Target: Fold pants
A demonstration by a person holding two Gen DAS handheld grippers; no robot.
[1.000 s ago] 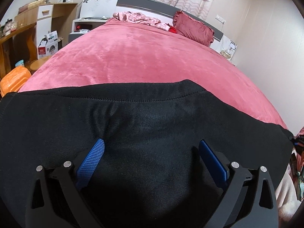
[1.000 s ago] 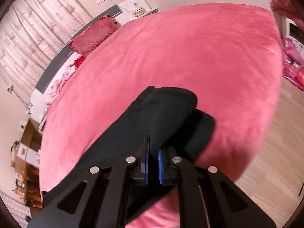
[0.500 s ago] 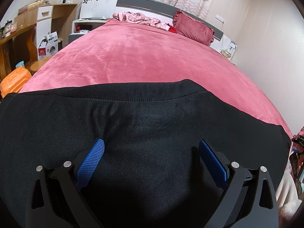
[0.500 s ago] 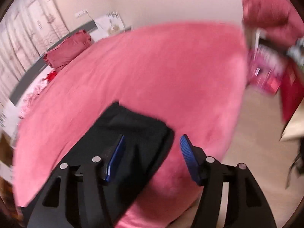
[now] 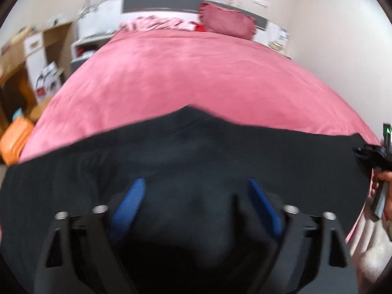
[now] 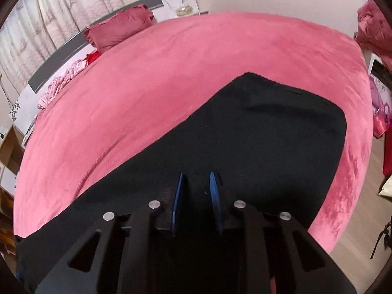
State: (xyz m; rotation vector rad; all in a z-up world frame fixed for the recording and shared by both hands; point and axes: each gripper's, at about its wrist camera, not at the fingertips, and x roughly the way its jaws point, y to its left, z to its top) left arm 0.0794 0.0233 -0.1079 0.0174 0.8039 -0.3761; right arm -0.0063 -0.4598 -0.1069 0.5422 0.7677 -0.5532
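Black pants lie flat on the pink bedspread, along the near edge of the bed. From my right wrist view the long axis runs from lower left to upper right; the far end is squared off with a rounded corner and stops just short of the bed's right-hand edge. The other end passes out of view under my tool at lower left. From my left wrist view the same cloth reads as a wide band lying crosswise, left to right, with a slight peak in the middle of its far edge. This view is motion-blurred, so I cannot tell seams or which end is the waist.

My left gripper is spread wide, blue pads far apart, above the dark cloth. Nothing sits between them; whether the tips touch the fabric I cannot tell.

My right gripper has its jaws parted by a narrow gap, blue pads nearly parallel, pointing along the pants toward the squared end. No fold of cloth is pinched between them. In the left view my right tool's black body shows at the far right margin, at the end of the pants.

A dark red pillow rests against the headboard, well apart from the pants. Patterned pink clothing lies just beside the pillow.
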